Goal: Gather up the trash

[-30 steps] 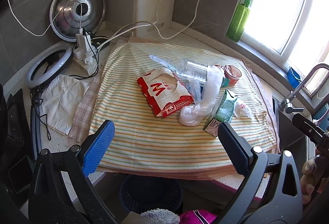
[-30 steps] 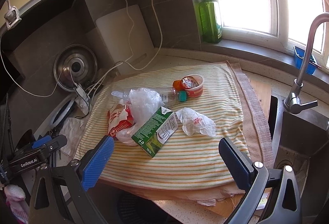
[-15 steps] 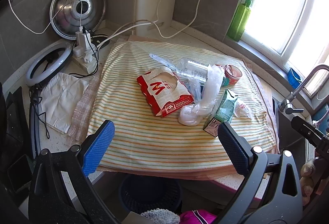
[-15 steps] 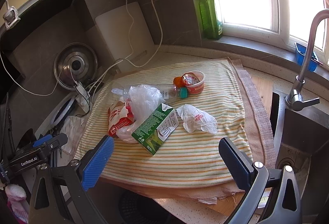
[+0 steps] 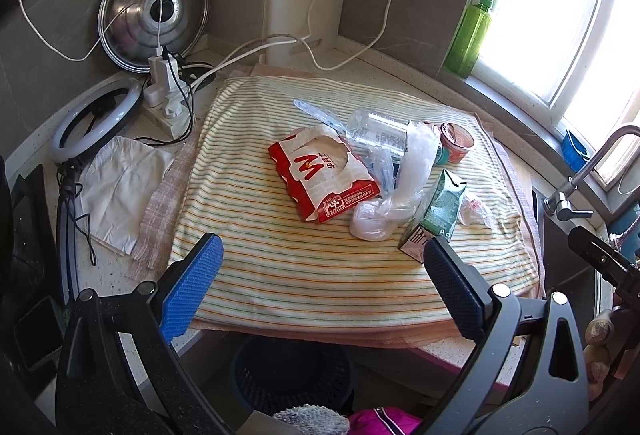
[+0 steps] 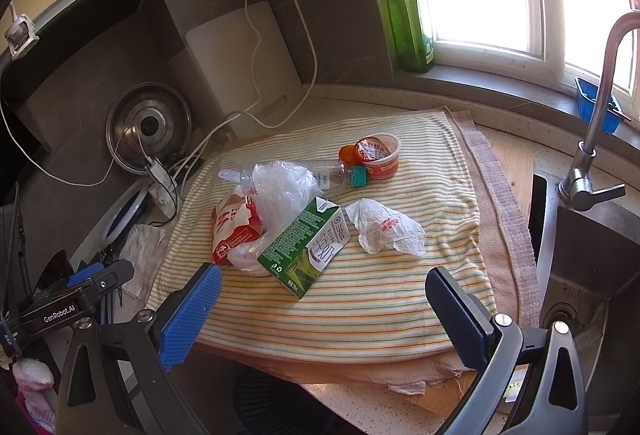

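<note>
Both your hand-held grippers hang wide apart, empty: left hand-held gripper point(image 5: 320, 287), right hand-held gripper point(image 6: 324, 299). Trash pile on the striped cloth point(image 6: 360, 299) over the counter: green carton point(image 6: 306, 247) at 12 o'clock of right, red wrapper point(image 5: 324, 179) at 12 of left.

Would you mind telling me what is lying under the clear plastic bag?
The clear plastic bag drapes over the plastic bottle and overlaps the red wrapper and green carton. Anything else beneath it is hidden.
</note>
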`<state>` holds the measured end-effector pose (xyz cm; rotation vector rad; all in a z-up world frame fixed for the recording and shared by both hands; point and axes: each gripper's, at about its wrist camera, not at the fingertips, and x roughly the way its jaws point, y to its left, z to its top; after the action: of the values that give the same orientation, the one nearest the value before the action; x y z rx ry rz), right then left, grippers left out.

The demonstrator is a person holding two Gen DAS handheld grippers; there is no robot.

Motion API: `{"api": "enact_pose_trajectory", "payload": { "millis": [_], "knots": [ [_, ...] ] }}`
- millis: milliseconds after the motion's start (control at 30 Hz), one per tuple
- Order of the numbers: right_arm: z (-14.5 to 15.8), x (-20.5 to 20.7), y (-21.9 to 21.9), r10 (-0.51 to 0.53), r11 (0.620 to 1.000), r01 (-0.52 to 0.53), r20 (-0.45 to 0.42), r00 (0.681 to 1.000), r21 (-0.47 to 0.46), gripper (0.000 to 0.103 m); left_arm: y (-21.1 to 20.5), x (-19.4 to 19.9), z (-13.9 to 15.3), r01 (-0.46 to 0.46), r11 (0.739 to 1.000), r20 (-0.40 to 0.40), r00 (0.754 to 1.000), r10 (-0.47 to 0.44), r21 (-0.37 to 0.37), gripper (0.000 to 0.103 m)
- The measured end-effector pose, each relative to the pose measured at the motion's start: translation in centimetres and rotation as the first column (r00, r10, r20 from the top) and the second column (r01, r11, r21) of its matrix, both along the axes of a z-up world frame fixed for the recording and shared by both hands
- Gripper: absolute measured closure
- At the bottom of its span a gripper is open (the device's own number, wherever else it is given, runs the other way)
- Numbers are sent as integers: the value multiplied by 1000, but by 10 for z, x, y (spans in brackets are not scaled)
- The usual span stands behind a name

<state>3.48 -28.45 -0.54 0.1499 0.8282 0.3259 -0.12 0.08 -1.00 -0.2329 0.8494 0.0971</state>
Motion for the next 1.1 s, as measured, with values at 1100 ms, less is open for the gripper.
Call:
{"api": "enact_pose_trajectory", "payload": {
  "millis": [1100],
  "knots": [
    [-25,37,-26,-63,991,66,27,998,-117,0,33,34,-37,-64,995,-58,997,60,-71,6]
  ]
}}
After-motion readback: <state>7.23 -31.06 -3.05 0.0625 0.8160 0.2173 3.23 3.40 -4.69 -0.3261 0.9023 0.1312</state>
